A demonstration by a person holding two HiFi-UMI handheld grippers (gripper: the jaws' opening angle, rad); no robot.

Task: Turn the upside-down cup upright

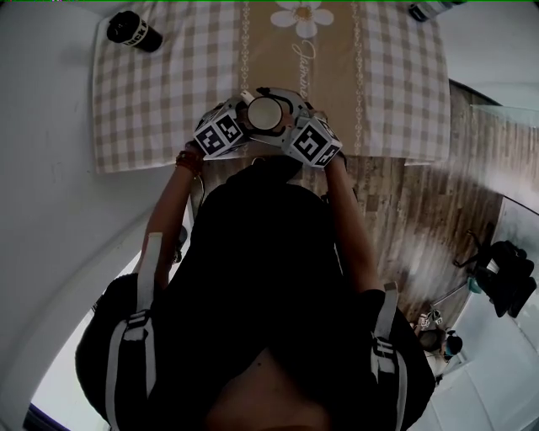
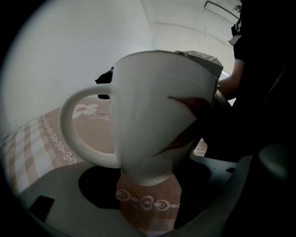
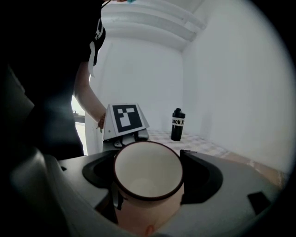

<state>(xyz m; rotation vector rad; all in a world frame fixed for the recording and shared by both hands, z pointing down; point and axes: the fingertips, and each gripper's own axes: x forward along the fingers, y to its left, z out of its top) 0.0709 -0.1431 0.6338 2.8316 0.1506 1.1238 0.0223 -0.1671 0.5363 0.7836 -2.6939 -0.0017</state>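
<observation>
The white cup [image 1: 265, 112] sits mouth-up between both grippers, over the front edge of the checked tablecloth [image 1: 152, 101]. My left gripper [image 1: 250, 118] closes on it from the left and my right gripper [image 1: 285, 118] from the right. In the left gripper view the cup [image 2: 157, 120] is slightly tilted, its handle [image 2: 74, 134] to the left and its base just above the cloth. The right gripper view looks into the cup's [image 3: 148, 178] empty inside, dark-rimmed, with a black pad against each side. The left gripper's marker cube [image 3: 124, 119] shows just behind it.
A black bottle [image 1: 135, 32] stands at the table's far left corner, also visible in the right gripper view [image 3: 177, 124]. A dark object [image 1: 421, 10] lies at the far right corner. The table's front edge is right below the grippers, with wooden floor [image 1: 404, 210] beyond it.
</observation>
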